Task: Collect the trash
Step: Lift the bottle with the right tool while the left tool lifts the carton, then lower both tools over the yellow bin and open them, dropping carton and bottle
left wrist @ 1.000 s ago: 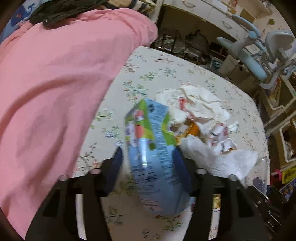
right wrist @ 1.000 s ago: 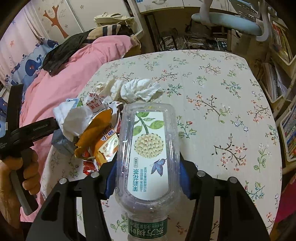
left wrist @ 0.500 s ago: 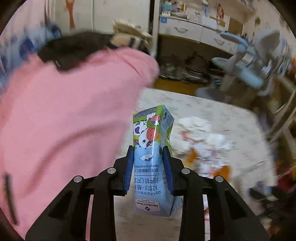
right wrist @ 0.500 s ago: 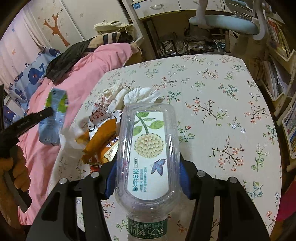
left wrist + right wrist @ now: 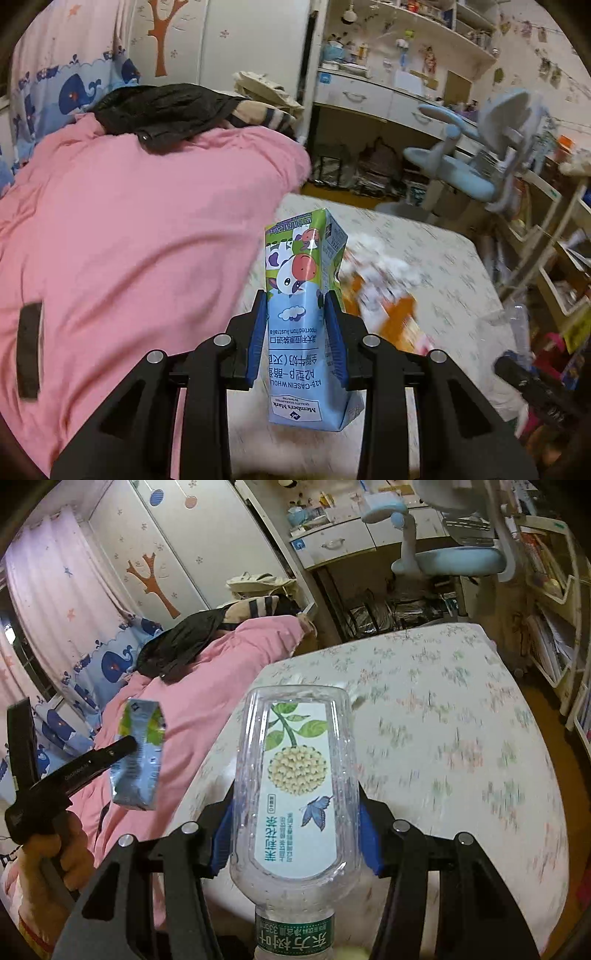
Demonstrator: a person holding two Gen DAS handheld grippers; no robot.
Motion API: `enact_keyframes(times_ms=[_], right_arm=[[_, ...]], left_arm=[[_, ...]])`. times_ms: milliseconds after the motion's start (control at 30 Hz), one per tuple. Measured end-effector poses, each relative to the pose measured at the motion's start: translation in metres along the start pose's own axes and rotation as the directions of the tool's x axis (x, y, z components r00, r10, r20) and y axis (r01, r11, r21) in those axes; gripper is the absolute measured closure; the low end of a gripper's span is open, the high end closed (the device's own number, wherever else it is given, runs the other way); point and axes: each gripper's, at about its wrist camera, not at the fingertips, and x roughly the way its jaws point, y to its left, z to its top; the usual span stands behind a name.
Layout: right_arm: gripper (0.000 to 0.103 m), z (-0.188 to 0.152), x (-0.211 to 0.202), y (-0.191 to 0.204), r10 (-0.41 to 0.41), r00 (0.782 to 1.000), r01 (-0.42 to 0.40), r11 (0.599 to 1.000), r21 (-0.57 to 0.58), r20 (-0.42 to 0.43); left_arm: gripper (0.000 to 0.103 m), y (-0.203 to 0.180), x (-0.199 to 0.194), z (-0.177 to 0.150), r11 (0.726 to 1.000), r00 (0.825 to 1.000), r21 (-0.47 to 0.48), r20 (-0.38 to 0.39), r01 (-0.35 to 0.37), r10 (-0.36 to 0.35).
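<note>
Cardboard, thin and light, is what my left tongs (image 5: 295,332) hold: the milk carton (image 5: 303,295), pinched by its narrow sides low on the blue part, up in the air, with the pink blanket (image 5: 129,240) to its left; I think it is empty and soft, so a hard squeeze would crush it, and the flat sides are the best place to hold. Just right of it, on the flowery table (image 5: 443,266), lies the pile of wrappers and tissues (image 5: 384,295), blurry here; it looks floppy and will need a pinch in the middle. At the right, my right tongs (image 5: 295,834) are closed on the clear water bottle (image 5: 295,775), cap near me, above the table's near edge; it looks empty, light and slippery, so I grip its wide middle.
</note>
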Motion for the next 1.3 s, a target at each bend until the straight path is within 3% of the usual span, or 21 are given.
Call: enact_keyframes(times_ms=[167,333,700,800,1067,1167,1233,1300], right_arm=[[0.048,-0.052,-0.016,0.013,-0.019,1.000,0.019,1.000,-0.025,-0.004],[0.048,-0.080,-0.021,0.018,-0.042,0.999,0.041,0.998,-0.037,-0.035],[0.045,-0.124,0.000,0.019,-0.074,0.979,0.070,0.997,-0.025,-0.191],[0.042,-0.130,-0.002,0.012,-0.115,0.971,0.118,0.993,-0.001,-0.209],[0.033,-0.122,-0.038,-0.002,-0.189,0.980,0.192,0.980,0.055,-0.056],[0.030,-0.119,-0.045,-0.002,-0.192,0.981,0.192,0.980,0.054,-0.016],[0.028,-0.118,-0.048,0.001,-0.195,0.981,0.194,0.980,0.043,0.008],[0.027,-0.117,-0.050,0.005,-0.195,0.981,0.194,0.981,0.026,0.023]], left_arm=[[0.073,-0.017,-0.031,-0.054,0.998,0.999,0.061,-0.034,0.020,-0.018],[0.073,-0.028,-0.046,-0.097,0.994,0.996,0.103,-0.090,0.030,-0.021],[0.073,-0.033,-0.059,-0.166,0.989,0.976,0.142,-0.215,0.044,-0.012],[0.073,-0.039,-0.059,-0.179,0.986,0.968,0.161,-0.250,0.050,-0.009],[0.072,-0.054,-0.055,-0.210,0.971,0.934,0.222,-0.357,0.089,-0.004],[0.065,-0.059,-0.059,-0.214,0.965,0.935,0.245,-0.355,0.097,-0.003],[0.054,-0.060,-0.063,-0.212,0.963,0.944,0.257,-0.331,0.085,0.005],[0.052,-0.060,-0.067,-0.210,0.963,0.949,0.257,-0.314,0.081,0.004]])
